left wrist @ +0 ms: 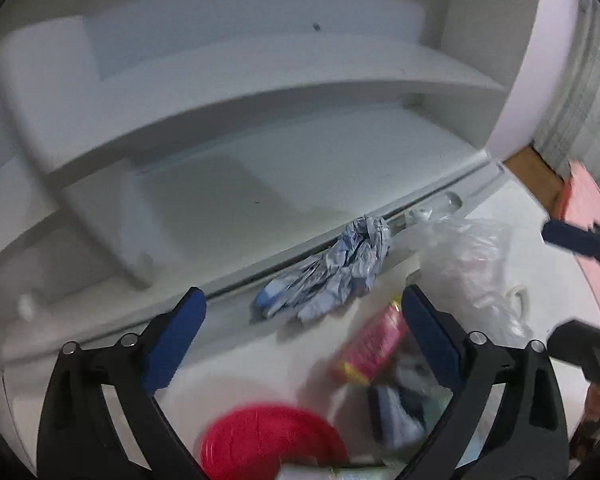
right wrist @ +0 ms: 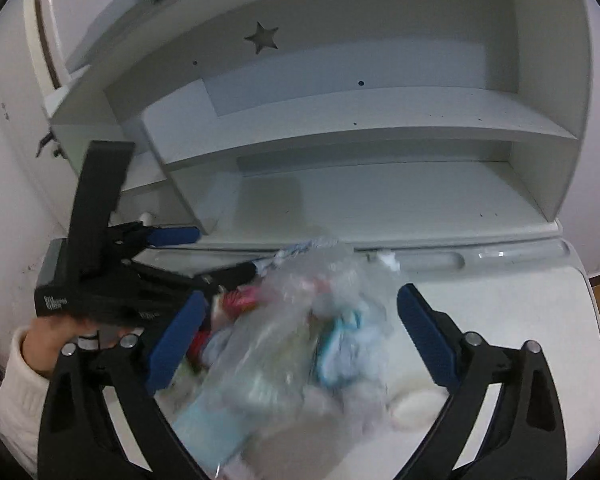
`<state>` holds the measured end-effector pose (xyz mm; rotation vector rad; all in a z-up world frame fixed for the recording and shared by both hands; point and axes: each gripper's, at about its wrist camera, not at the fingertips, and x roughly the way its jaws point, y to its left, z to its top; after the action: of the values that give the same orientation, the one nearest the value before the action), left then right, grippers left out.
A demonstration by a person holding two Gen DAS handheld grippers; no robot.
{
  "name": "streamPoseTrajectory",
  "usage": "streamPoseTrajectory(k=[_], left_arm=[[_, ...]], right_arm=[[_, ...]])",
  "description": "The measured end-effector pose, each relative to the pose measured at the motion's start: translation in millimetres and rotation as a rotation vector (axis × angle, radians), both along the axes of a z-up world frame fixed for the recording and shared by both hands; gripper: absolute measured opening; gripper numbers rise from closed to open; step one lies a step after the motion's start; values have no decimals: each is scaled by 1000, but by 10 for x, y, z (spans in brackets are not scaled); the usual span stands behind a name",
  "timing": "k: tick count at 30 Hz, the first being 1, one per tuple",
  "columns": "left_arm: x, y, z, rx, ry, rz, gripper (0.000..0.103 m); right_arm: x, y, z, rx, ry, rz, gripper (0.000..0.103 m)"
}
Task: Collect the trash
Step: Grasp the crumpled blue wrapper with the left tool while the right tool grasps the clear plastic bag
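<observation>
A crumpled blue-grey paper wad (left wrist: 332, 272) lies on the white desk (left wrist: 236, 364) against the shelf base. My left gripper (left wrist: 300, 332) is open just in front of it, empty. Below it lie a red lid (left wrist: 268, 440) and a red snack wrapper (left wrist: 374, 344). A clear plastic bag (left wrist: 468, 264) holding trash sits to the right. In the right wrist view the clear plastic bag (right wrist: 284, 340) lies between the fingers of my open right gripper (right wrist: 300, 336); contact is blurred. The left gripper (right wrist: 172, 256) shows there at the left, reaching toward the bag.
A white shelf unit (right wrist: 340, 120) with a star cut-out stands at the back of the desk. A groove (right wrist: 460, 258) runs along the desk's rear edge. A brown floor strip (left wrist: 536, 176) and a pink item (left wrist: 588, 200) lie right of the desk.
</observation>
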<state>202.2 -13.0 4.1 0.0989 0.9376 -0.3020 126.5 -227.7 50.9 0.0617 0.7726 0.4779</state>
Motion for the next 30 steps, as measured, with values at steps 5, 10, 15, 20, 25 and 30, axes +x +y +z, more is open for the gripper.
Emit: streamPoseTrajectory(k=[5, 10, 15, 20, 25, 30], left_arm=[[215, 32, -168, -56, 55, -93, 93], [248, 60, -173, -117, 100, -159, 80], [346, 161, -50, -146, 76, -133, 71], [405, 88, -150, -60, 104, -153, 71], [439, -101, -282, -61, 143, -213, 71], [417, -202, -364, -105, 172, -250, 52]], right_arm=[[350, 43, -181, 11, 92, -14, 83], [487, 54, -301, 31, 159, -3, 70], [454, -55, -338, 55, 189, 7, 69], [416, -26, -363, 19, 179, 22, 69], [461, 131, -494, -43, 184, 39, 69], [424, 160, -520, -29, 159, 76, 42]])
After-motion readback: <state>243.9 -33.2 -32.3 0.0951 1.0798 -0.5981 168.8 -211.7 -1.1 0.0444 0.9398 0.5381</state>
